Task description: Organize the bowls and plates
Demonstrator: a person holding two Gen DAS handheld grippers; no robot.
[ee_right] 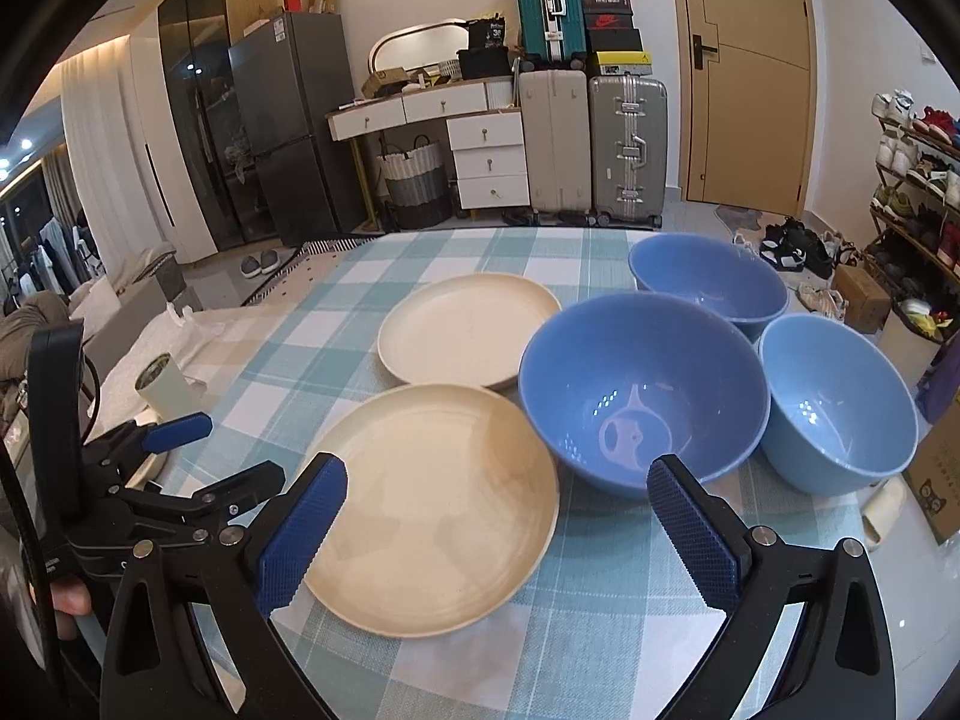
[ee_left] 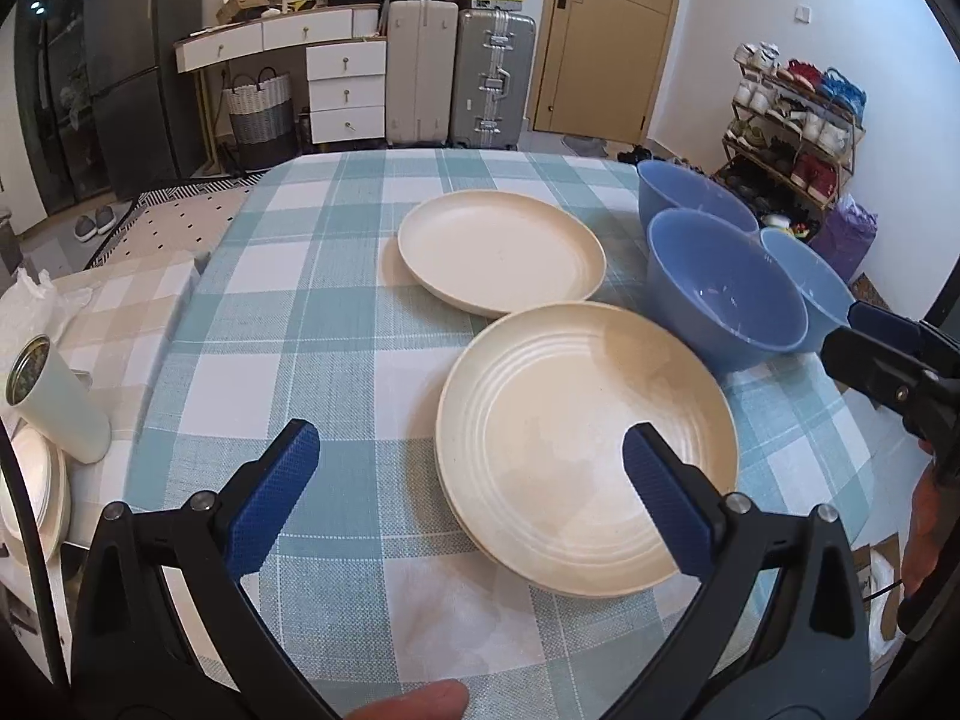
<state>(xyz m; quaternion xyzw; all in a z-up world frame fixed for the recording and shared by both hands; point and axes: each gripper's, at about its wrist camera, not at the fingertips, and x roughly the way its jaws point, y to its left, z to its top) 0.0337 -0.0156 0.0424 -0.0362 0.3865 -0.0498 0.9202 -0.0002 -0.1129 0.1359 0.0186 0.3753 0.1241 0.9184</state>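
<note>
Grippers, left [ee_left: 471, 483] and right [ee_right: 498, 513], wide, empty

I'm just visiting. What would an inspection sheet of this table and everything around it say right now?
Surface: checked tablecloth, flat.
Job's things: two cream plates, near one overlapping the far rim; three blue bowls, upright, empty.
Clutter: white tumbler and stacked plates off to the left.
Claws: left claw and right claw open, holding nothing.
Cables: black cable at the left.
Surroundings: suitcases, shoe rack, door.
</note>
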